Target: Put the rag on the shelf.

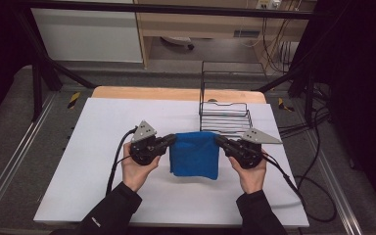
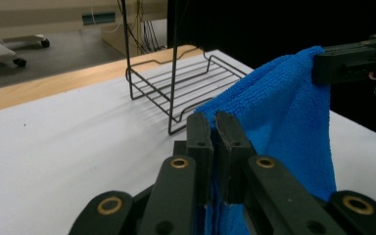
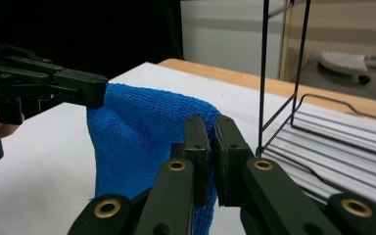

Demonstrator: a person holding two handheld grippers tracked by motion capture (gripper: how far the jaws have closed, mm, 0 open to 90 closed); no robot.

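**High view: blue cloth held up by two corners**

High view, nearest the person: two hands come in from the bottom edge, each holding a gripper. The left gripper is clamped on the left top corner of a blue cloth, and the right gripper is clamped on the right top corner. The cloth hangs between them above the white desk, its top edge stretched nearly level and its lower part draping down; whether the bottom hem touches the desk cannot be told.

In the left gripper view the black jaws stand pressed together with blue fabric pinched between them, and the right gripper view gives the same picture from the other side.

Farther off, just behind the cloth, stands a black wire rack with an upright back frame.

Judged from this, the chief risk is a slip: each grip takes only a thin corner, so pulling the hands apart too hard could drag fabric out of one gripper. Moving forward carelessly, the hanging hem could also snag on the rack's front wire.
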